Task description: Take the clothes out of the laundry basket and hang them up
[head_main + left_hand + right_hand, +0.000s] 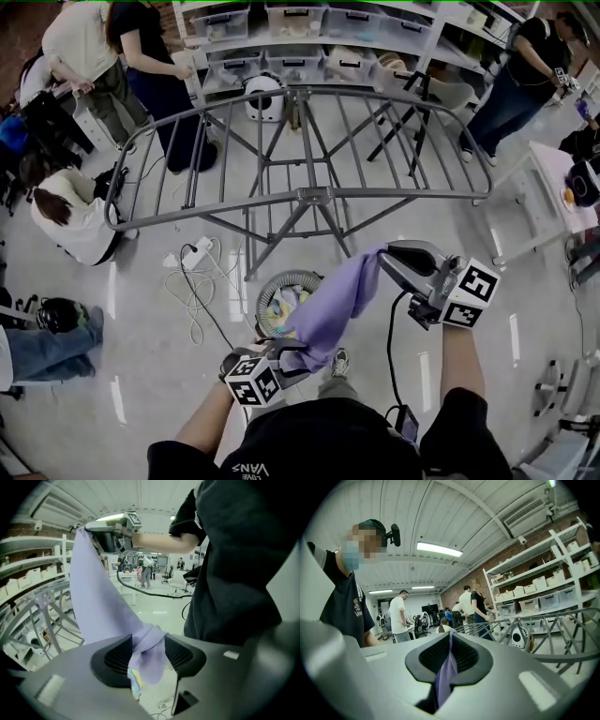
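Head view: the lilac garment [333, 305] slants from the raised right hand-held gripper [386, 253] down to the left hand-held gripper [286, 359], which is over the laundry basket [281, 277]; the drying rack [309, 195] lies beyond both, nearer the right. Left gripper view: jaws apart, with the bunched lower end loose between them. Right gripper view: jaws clamped on a thin fold, the rest hanging out of sight below

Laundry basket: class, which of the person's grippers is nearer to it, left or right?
Left. The left gripper is right beside the rim of the laundry basket, purple garment between its jaws; the right gripper grips the garment farther off, toward the drying rack.
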A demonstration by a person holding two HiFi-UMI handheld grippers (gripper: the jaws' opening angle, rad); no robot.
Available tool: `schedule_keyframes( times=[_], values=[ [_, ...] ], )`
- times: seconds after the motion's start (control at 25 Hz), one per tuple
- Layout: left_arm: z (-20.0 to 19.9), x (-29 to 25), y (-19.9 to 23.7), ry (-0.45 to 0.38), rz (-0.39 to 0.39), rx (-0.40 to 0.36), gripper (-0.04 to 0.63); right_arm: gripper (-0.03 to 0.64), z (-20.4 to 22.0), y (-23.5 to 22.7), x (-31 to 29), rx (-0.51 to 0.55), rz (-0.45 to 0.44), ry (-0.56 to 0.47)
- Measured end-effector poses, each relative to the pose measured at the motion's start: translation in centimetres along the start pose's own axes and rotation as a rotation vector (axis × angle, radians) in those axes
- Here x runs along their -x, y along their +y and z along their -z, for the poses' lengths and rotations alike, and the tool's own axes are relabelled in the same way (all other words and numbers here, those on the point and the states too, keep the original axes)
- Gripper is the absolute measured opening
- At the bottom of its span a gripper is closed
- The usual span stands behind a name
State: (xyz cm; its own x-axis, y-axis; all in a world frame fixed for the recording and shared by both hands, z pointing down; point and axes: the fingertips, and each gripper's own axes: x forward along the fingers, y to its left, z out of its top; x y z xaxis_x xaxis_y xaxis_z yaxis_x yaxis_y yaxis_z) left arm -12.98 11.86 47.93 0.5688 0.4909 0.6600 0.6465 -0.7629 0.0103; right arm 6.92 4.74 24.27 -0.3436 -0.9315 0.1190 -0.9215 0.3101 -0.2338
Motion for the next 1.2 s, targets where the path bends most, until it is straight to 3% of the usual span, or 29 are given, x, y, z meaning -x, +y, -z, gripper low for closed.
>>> schedule_keyframes(
  times=[0.12,0.2,0.32,0.52,0.68,0.76,0.88,1.04,1.2],
  values=[
    [1.1,0.7,-0.8,-0.005,-0.005,0.065,0.190,0.025,-0.6,0.1,0.7,-0.012,-0.009,-0.024],
    [1.6,1.5,-0.4,-0.037,-0.033,0.124,0.190,0.025,-0.8,1.7,0.8,-0.002,-0.089,-0.024],
    [1.6,3.0,2.3,-0.099,-0.126,0.189,0.190,0.025,0.0,4.9,0.5,0.075,-0.231,0.055],
    [0.6,5.0,7.9,-0.158,-0.293,0.191,0.190,0.025,1.3,8.2,1.0,0.149,-0.360,0.150],
    [-1.9,5.8,12.4,-0.228,-0.385,0.161,0.190,0.025,1.6,8.9,2.0,0.164,-0.389,0.177],
    [-3.6,5.8,14.2,-0.267,-0.392,0.140,0.189,0.025,1.9,9.0,2.3,0.166,-0.389,0.191],
    [-6.1,4.3,14.8,-0.288,-0.306,0.044,0.190,0.025,2.6,9.2,2.6,0.156,-0.376,0.200],
    [-7.5,0.6,12.6,-0.236,-0.084,-0.078,0.190,0.025,3.4,9.6,2.9,0.138,-0.369,0.205],
    [-7.8,-2.0,9.3,-0.196,0.116,-0.131,0.182,0.025,4.2,9.4,3.3,0.114,-0.349,0.215]
  ],
)
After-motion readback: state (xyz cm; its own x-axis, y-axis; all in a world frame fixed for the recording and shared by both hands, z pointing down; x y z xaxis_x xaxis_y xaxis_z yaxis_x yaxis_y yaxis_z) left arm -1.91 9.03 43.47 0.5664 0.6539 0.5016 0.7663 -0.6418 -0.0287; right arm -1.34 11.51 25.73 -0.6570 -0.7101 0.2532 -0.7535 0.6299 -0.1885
